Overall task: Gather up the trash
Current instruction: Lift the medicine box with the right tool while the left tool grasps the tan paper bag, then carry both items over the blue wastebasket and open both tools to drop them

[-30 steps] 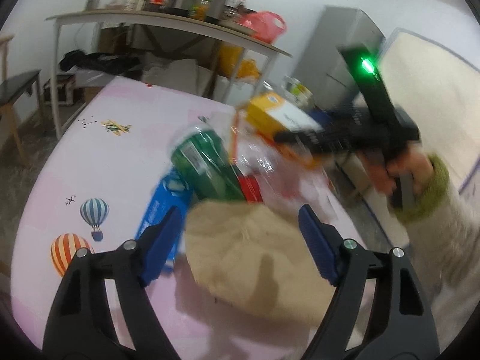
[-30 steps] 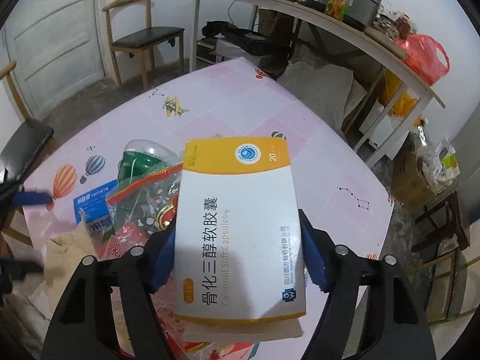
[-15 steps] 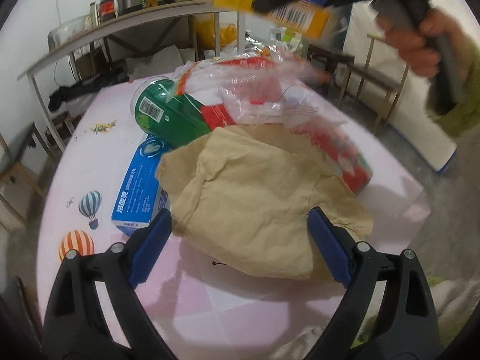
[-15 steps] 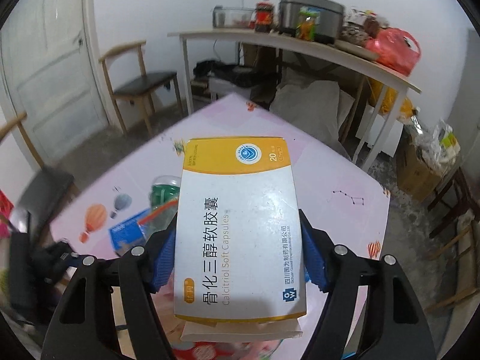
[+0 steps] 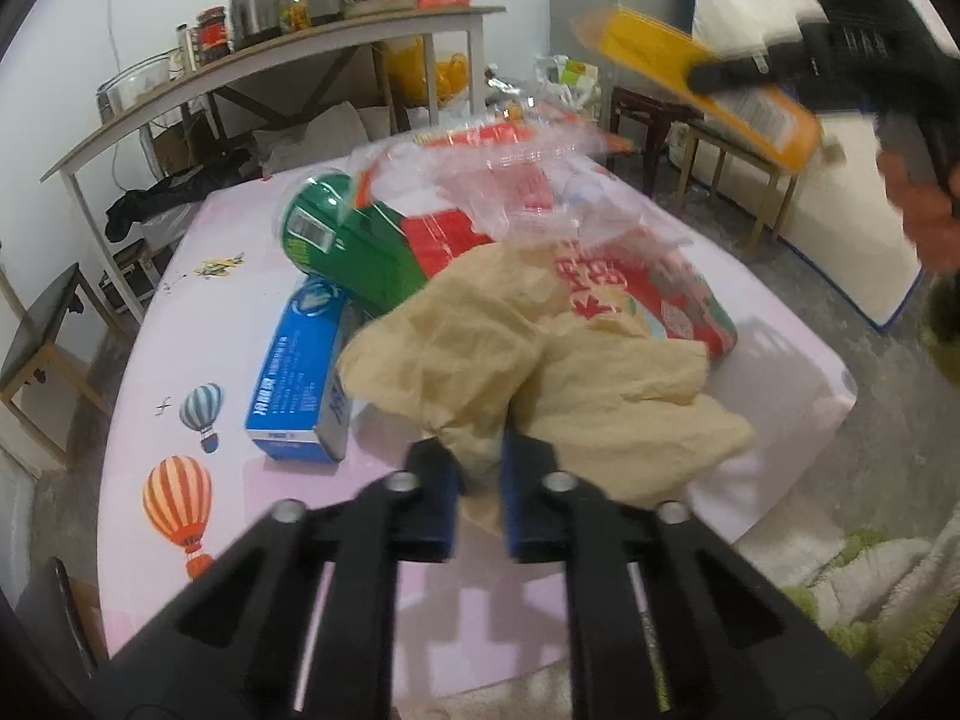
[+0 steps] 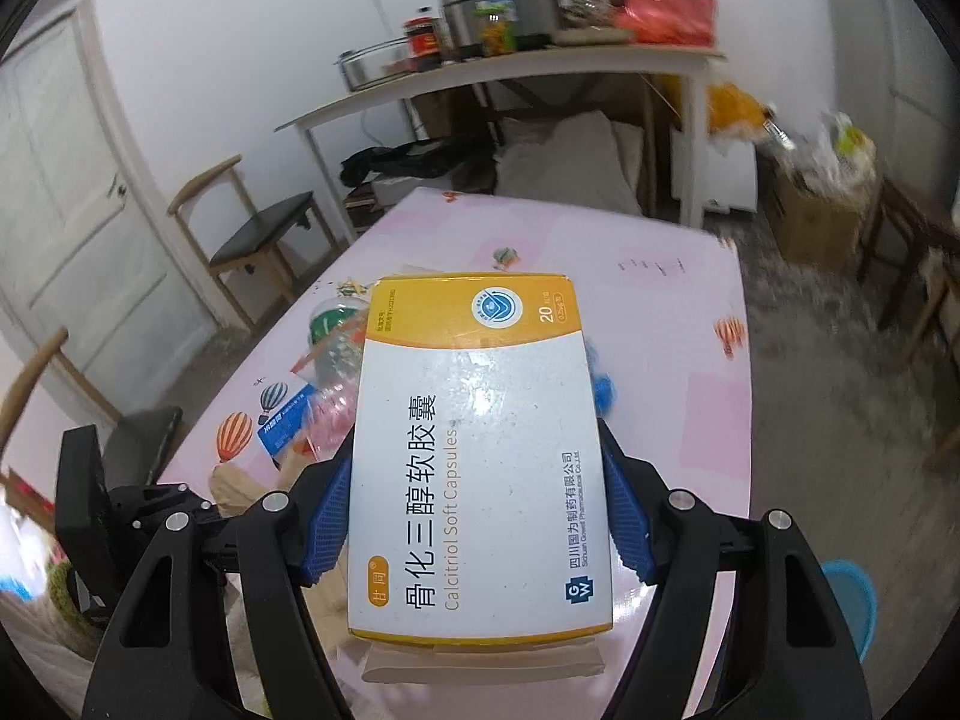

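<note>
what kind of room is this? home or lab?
Most likely a lived-in home, a dining or utility room. A rice cooker and jars sit on a long shelf table, wooden chairs stand by a panelled door, and the table wears a balloon-print cloth.

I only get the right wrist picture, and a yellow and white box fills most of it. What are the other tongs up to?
Observer: The left tongs are closing on a fold of crumpled tan paper, which is between them.
Operator: What lies under that paper?
Observer: A red packet, touching a green can that lies on its side.
Operator: And how does my box look from there?
Observer: The box is blurred, held up in the right tongs, higher than the pile.
</note>
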Available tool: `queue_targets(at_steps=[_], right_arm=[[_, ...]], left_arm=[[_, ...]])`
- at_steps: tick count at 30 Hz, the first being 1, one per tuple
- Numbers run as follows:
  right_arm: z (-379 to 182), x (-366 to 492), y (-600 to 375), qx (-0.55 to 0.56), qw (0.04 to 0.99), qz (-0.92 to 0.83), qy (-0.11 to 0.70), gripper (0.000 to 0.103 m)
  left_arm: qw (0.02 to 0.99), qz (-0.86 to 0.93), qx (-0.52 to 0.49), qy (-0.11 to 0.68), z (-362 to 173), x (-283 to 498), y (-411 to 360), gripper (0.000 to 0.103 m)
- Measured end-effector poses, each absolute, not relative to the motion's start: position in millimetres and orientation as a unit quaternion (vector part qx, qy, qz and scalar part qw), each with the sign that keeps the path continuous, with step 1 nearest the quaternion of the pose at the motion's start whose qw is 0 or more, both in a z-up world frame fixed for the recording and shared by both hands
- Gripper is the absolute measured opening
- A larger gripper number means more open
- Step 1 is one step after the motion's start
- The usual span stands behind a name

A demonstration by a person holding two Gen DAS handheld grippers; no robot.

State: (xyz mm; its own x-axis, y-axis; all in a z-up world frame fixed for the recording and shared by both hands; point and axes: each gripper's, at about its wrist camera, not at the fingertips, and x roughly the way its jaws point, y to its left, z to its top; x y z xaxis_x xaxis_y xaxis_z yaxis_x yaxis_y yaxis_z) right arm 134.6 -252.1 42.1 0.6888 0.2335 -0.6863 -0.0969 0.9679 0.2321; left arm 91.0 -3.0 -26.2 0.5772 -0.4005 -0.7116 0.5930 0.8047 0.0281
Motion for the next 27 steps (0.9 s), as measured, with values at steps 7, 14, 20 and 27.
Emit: queue_targets(at_steps=[7, 14, 20, 27], right_arm=[[26.5, 105.6, -278.4, 0.147, 0.912, 0.074, 0.375, 0.069], [20.1, 73.2, -304.2, 0.186, 0.915, 0.066, 0.352, 0.069], [18.6, 33.5, -351.2, 0.226, 0.919, 0.012, 0.323, 0.069], [-5.4, -55.0, -456.9, 0.316, 0.889, -0.158, 0.291, 0.070]], left_arm=[[0.902, -0.280, 0.098, 0.315, 18.6, 72.3, 12.7, 0.002], [0.907, -0.309, 0.061, 0.279, 62.5, 57.4, 2.0, 0.002], [0.885, -0.395, 0.064, 0.239, 97.6, 56.5, -68.6, 0.002], [0.815, -0.482, 0.124, 0.297, 85.3, 75.4, -240.6, 0.002]])
